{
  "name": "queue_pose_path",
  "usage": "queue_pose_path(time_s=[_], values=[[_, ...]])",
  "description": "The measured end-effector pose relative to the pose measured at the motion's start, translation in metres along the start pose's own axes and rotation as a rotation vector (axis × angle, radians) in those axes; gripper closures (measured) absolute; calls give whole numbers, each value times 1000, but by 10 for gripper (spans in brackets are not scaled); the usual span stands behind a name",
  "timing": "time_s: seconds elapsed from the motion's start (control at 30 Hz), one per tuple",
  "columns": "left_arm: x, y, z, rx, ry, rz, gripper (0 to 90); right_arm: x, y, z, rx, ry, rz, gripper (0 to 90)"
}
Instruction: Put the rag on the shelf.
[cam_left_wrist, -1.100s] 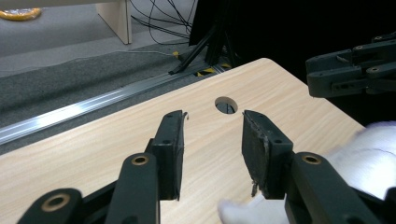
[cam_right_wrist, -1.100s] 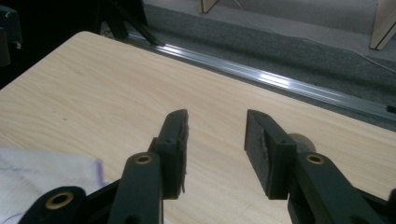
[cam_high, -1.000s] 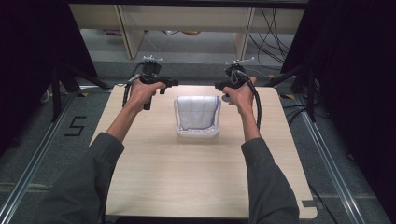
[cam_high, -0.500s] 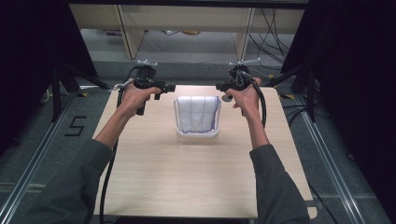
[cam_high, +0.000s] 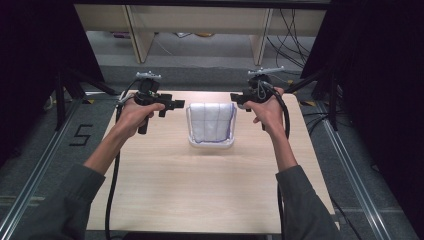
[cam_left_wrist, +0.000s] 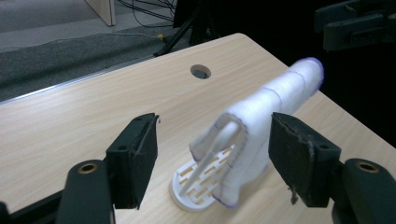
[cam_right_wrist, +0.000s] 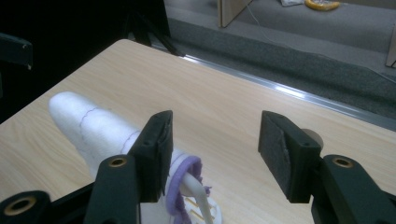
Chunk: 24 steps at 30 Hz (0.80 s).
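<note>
High view: pale wooden table (cam_high: 200, 190) on grey floor (cam_high: 210, 50), dark surroundings.

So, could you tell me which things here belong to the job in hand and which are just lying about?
In the job:
- white cloth draped over the white rack
- left gripper, jaws open, just been opening, beside the cloth
- right gripper, jaws open, just been opening

Lying about:
- cables on the floor
- yellow thing on the floor
- floor mark "5"

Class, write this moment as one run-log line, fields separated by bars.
left gripper: open, jaws just opening, holding nothing | right gripper: same | white cloth: draped over white rack | wooden table
</note>
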<state>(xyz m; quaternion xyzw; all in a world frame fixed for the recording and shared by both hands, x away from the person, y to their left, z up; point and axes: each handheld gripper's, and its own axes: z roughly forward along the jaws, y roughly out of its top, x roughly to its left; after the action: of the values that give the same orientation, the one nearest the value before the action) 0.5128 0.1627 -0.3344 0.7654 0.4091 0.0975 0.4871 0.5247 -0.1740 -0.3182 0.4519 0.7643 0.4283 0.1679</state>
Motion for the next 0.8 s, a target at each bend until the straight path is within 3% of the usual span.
queue_pose_path(time_s=[0.1, 0.3, 0.33, 0.37, 0.57, 0.6, 0.63, 0.67, 0.73, 0.8], values=[[-4, -6, -4, -1, -17, -1, 316, 2, -2, -4, 3, 7, -20, 460], [-13, -16, -13, -5, -37, 6, 306, 8, -10, -11, -1, 27, -16, 443], [-14, -17, -14, -7, -39, 8, 306, 8, -11, -12, -6, 29, -36, 442], [-15, -18, -15, -10, -44, 10, 305, 10, -12, -13, -5, 31, -21, 439], [-15, -24, -17, -15, -32, 5, 298, 17, -15, -16, -12, 44, -52, 432], [-14, -25, -17, -17, -33, 2, 298, 19, -15, -17, -12, 46, -37, 432], [-14, -25, -18, -15, -39, -1, 298, 19, -15, -18, -21, 50, -58, 432], [-14, -26, -18, -14, -34, 3, 298, 22, -15, -19, -19, 48, -43, 431], [-15, -28, -19, -15, -28, 11, 294, 24, -15, -22, -24, 45, -70, 427], [-14, -30, -20, -15, -28, 14, 289, 27, -18, -24, -30, 49, -61, 420]])
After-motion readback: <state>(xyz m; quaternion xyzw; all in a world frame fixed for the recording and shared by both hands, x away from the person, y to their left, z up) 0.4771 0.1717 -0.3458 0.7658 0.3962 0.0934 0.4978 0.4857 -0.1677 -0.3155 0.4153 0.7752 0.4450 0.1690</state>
